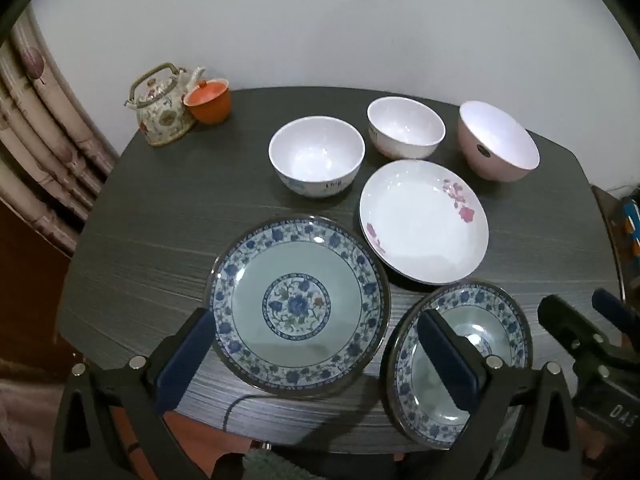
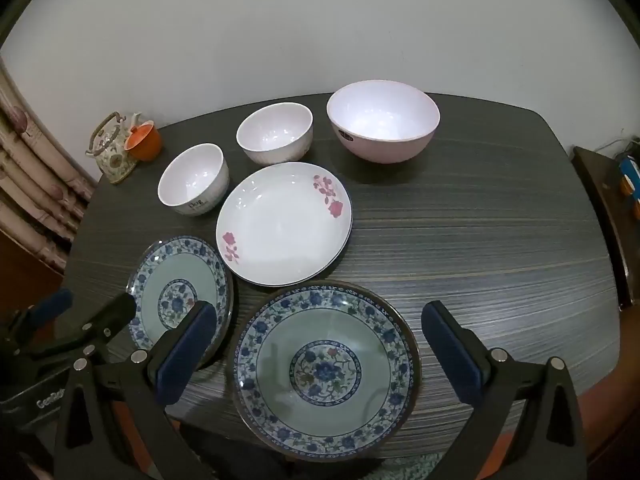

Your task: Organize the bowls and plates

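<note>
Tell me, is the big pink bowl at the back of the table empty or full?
Empty. The large pink bowl stands upright on the dark wood-grain table, and its white inside shows bare down to the bottom.

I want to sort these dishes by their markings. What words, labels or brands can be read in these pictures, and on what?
"DAS": on the right gripper's body, cut off at the frame edge.
"GenRob": on the left gripper's body, cut off behind a finger.
Dark print on the small white bowl: too blurred to read.
Dark oval sticker on the pink bowl: too small to read.
Dark marks on the middle white bowl: unreadable.
</note>
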A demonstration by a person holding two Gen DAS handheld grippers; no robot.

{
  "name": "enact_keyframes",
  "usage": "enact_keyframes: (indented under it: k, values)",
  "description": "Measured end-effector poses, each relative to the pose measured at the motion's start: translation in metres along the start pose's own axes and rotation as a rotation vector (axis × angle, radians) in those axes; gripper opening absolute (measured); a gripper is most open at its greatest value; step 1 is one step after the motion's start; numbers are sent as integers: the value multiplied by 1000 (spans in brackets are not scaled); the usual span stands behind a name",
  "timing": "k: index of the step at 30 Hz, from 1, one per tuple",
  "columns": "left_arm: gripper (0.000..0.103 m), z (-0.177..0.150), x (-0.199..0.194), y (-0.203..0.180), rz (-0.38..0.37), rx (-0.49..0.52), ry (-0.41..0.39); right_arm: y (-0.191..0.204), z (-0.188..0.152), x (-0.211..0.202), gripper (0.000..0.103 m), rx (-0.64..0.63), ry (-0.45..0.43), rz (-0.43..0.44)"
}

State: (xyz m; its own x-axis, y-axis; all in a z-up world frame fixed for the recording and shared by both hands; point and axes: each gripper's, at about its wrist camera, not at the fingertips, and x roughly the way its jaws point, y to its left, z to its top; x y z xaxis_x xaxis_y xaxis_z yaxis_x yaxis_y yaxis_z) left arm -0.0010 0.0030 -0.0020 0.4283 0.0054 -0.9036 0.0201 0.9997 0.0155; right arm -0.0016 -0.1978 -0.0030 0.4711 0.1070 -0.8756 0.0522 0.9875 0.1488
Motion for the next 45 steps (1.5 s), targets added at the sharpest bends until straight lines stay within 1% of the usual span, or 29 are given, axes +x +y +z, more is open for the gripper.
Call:
enact_keyframes:
  k: [5,7,9,11,16,22,30,42,45]
  values:
    - [103,-5,-9,9,-32,16,5,3,1,-1,102,-7,-18,3]
    - [103,-1,13,-2,16,-30,10,3,1,-2,102,-10,-24,2]
    - [103,1,11,3,6,-44,7,3,0,-2,102,-10,-29,3]
    - [103,1,12,5,-2,-52,1,9,1,5,102,-16,-11,-5]
    - [103,-3,13,5,7,-49,-9,8,0,-1,102,-22,-9,4]
    - [103,-3,11,6,-10,-36,-25,9,-3,-1,102,-28,-6,6]
    - [103,-7,21,8,-45,-43,-1,10,-5,1,102,-32,-3,19]
    - [103,-12,19,11,7,-56,-21,11,-7,3,102,-33,-2,26]
    - [103,-13,20,11,7,-49,-20,12,-8,3,102,-35,-4,26]
